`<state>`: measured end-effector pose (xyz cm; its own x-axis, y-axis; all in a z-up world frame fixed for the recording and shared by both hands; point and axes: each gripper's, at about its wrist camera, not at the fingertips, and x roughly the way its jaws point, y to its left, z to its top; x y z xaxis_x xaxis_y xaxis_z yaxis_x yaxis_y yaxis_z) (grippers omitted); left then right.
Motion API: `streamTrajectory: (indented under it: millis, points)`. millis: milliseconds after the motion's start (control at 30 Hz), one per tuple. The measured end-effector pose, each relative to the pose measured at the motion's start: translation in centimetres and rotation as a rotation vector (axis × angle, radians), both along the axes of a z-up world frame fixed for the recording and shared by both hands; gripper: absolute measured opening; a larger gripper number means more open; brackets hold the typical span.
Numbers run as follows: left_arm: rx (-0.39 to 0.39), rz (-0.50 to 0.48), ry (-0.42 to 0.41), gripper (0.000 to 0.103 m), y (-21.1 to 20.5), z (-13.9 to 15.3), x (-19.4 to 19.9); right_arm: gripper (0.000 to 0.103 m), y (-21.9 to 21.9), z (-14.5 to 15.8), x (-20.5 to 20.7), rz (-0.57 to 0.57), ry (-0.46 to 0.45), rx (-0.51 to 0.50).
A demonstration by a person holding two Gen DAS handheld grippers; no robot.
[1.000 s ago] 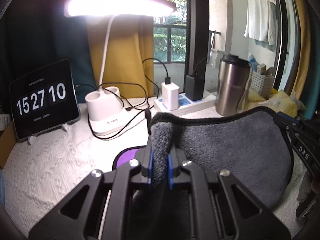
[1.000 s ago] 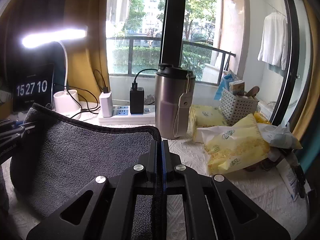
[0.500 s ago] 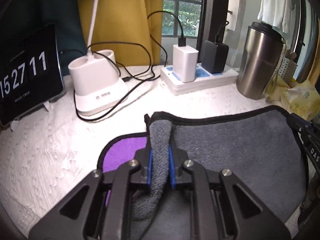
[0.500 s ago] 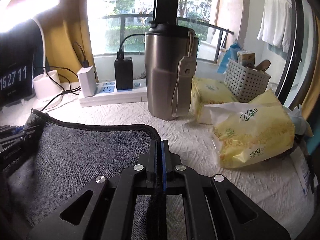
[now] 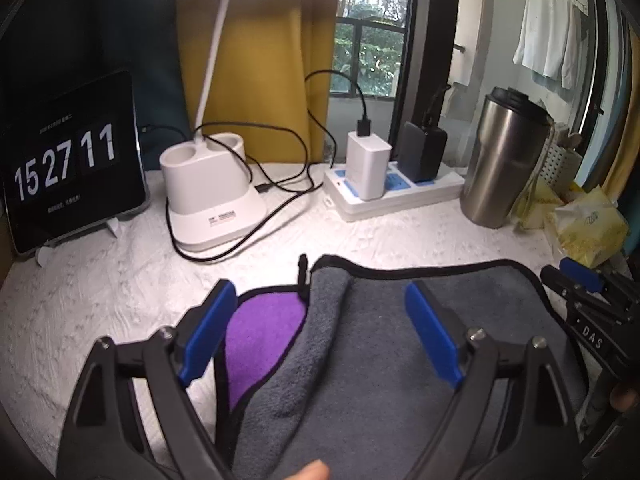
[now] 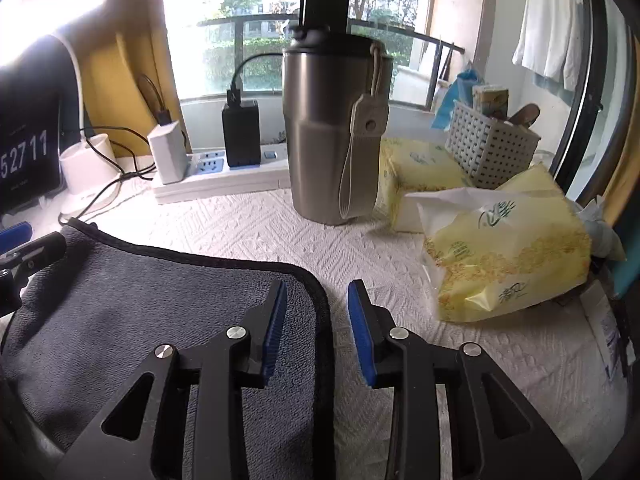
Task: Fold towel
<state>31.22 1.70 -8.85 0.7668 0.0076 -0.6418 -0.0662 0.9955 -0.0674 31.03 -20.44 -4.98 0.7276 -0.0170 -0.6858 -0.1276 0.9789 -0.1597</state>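
The grey towel [image 5: 380,344] with black trim lies folded over on the white textured table; its purple underside [image 5: 260,328] shows at the left. My left gripper [image 5: 320,328] is open, its blue pads astride the towel's rumpled left corner. My right gripper [image 6: 318,332] is open, its pads astride the towel's [image 6: 160,300] far right corner. The right gripper also shows at the right edge of the left wrist view [image 5: 580,292].
At the back stand a clock tablet [image 5: 72,160], a white lamp base [image 5: 212,196] with cables, a power strip [image 5: 392,192] with chargers and a steel tumbler [image 6: 336,128]. Yellow tissue packs [image 6: 504,248] and a white basket [image 6: 488,148] sit at the right.
Both grippers lowered the towel's far edge onto the table and opened, letting go of the corners. The towel now lies flat, folded over.
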Motion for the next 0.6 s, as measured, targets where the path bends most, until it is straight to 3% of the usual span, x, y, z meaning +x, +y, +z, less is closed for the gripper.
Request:
streamTrajectory:
  millis: [600]
  points:
    - [-0.002,0.007,-0.089,0.088,0.1,4.1,-6.3,0.037,0.5,3.8,-5.9,0.028,-0.074,0.000]
